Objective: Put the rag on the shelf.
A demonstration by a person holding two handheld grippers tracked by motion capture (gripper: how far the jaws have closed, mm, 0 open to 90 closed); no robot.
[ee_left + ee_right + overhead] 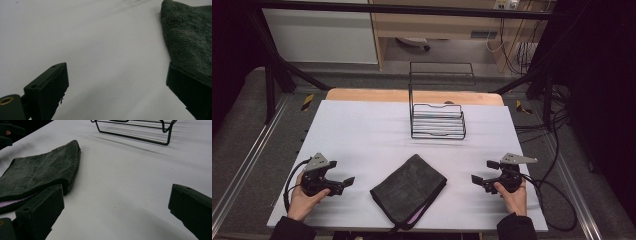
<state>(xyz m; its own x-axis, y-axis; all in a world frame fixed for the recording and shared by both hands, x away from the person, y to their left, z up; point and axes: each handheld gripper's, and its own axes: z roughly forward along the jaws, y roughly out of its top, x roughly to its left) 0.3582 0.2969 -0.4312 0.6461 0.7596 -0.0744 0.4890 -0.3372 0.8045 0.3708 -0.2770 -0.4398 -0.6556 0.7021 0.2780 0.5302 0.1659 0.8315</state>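
Folded towel [408,193] at table's [362,135] near edge, both grippers' fingers [346,182] wide, bare cloth between

Dark folded towel [408,194] (pink inside), flat

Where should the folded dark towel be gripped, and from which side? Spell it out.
Probably best at the towel's left corner nearest the left gripper, coming in level from the left. It lies flat and folded on the white table, with loose layers and a pink lining showing at its near edge, so a low pinch should catch every layer there.
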